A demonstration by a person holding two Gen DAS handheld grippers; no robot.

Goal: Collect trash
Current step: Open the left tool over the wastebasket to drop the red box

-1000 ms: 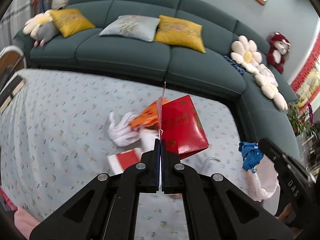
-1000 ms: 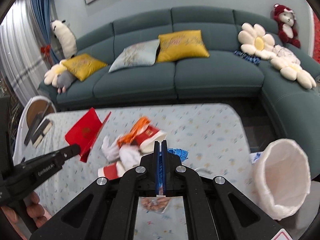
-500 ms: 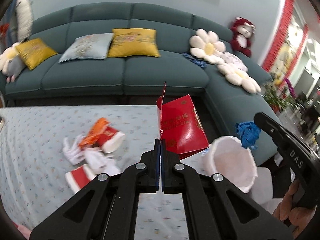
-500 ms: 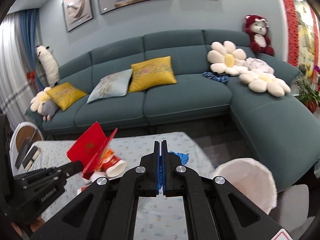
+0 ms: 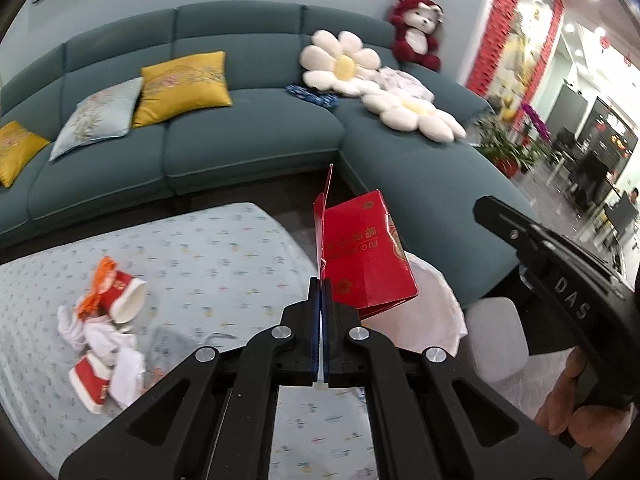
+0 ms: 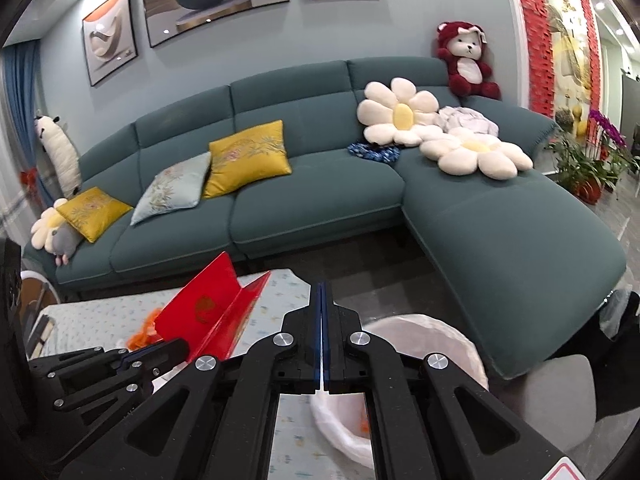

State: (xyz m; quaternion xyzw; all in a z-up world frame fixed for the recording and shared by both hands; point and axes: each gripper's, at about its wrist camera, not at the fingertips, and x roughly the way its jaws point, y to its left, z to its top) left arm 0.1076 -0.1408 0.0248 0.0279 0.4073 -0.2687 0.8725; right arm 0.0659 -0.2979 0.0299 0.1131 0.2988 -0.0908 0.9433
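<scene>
My left gripper (image 5: 320, 280) is shut on a flattened red paper box (image 5: 362, 252) and holds it in the air over the white-lined trash bin (image 5: 434, 312) beside the table. The red box also shows in the right wrist view (image 6: 208, 308), with the left gripper (image 6: 180, 350) clamped on its lower edge. My right gripper (image 6: 322, 286) is shut, nothing showing between its fingers, above the bin (image 6: 420, 332). More trash lies on the table at the left: a red-and-white paper cup (image 5: 124, 300), an orange wrapper (image 5: 102, 276), crumpled white tissues (image 5: 100, 336).
The table (image 5: 224, 248) has a light floral cloth. A teal corner sofa (image 5: 256, 140) with cushions and plush toys runs behind and to the right. A grey stool (image 5: 496, 336) stands next to the bin. Potted plants (image 6: 580, 160) stand at far right.
Both grippers have swung right from the table toward the bin. The red box now hangs over the bin. The blue scrap at the right gripper's fingers no longer shows.
</scene>
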